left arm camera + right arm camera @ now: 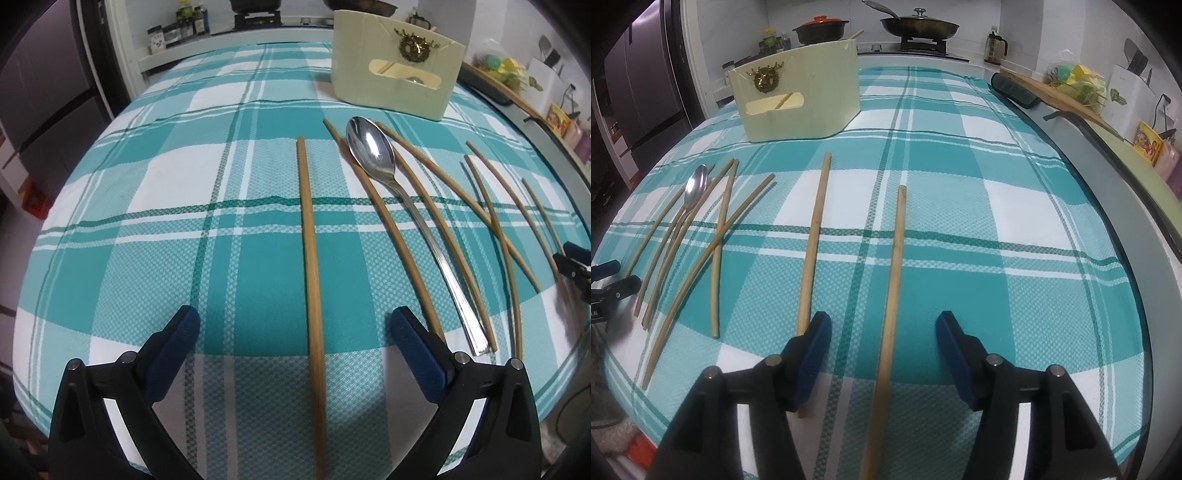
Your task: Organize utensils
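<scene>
I am looking down past my left gripper [293, 325]; its blue, ribbed fingers [417, 347] are standing wide apart and gripping nothing. A slim, round bamboo chopstick [308, 236] is lying lengthwise between them on the cloth, touching neither pad, its near end running out of the bottom of the view. My right gripper [884, 332] is standing partly open, also holding nothing; a second chopstick [892, 266] is lying between its fingers [955, 350] clear of both, while a third chopstick [812, 236] is disappearing behind the left pad, so I cannot tell whether they are touching.

The bench is wearing a teal and white checked tablecloth [184, 206] with a fine waffle weave. Further out, a polished steel spoon [373, 151] with a long ridged handle is lying bowl up among loose chopsticks, two of which are crossing each other [718, 236].

At the far end a pale cream utensil holder [391, 85] is standing upright, box-shaped with rounded corners, a gold wreath ornament and a slot window showing a chopstick and something metallic that I cannot make out. Beyond it pans on a stove are being cut off by the frame.
</scene>
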### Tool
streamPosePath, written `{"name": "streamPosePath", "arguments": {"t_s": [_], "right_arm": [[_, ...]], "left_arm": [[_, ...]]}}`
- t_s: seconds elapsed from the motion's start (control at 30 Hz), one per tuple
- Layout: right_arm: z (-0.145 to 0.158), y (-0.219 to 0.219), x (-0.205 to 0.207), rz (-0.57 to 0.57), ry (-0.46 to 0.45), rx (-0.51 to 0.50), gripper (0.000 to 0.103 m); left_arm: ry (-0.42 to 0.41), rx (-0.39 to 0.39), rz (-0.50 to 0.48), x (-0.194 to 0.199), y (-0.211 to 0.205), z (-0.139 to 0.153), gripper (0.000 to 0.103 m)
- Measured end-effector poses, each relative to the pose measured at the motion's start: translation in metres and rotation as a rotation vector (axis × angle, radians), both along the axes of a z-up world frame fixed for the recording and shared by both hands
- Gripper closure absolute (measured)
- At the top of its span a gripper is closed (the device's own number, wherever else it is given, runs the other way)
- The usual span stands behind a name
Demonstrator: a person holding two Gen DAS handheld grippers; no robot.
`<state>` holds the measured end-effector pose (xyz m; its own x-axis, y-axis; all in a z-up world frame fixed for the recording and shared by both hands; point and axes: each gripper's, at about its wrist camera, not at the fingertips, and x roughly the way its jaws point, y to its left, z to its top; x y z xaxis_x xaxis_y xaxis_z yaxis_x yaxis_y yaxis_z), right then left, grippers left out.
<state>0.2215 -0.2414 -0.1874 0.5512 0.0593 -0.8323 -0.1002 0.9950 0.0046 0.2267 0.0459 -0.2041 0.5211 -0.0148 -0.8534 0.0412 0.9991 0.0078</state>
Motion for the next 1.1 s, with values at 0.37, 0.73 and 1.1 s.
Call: {"name": "streamPosePath", "arguments": {"t_s": [0.37, 0.73, 1.1], "right_arm": [[0.016, -0.002, 0.012, 0.091, 0.087, 0.013, 0.051], [0.016, -0.008, 0.061, 0.089, 0.181, 0.070, 0.067], [0.006, -0.002, 0.111, 0.079, 0.204, 0.025, 0.096]], "left_arm": [[0.001, -0.109, -0.052, 0.027, 0.022, 0.030, 0.001], [0.047, 0.022, -0.100, 0.092, 0.011, 0.017, 0.014], [0.067, 0.017, -0.187, 0.119, -0.008, 0.012, 0.073]]}}
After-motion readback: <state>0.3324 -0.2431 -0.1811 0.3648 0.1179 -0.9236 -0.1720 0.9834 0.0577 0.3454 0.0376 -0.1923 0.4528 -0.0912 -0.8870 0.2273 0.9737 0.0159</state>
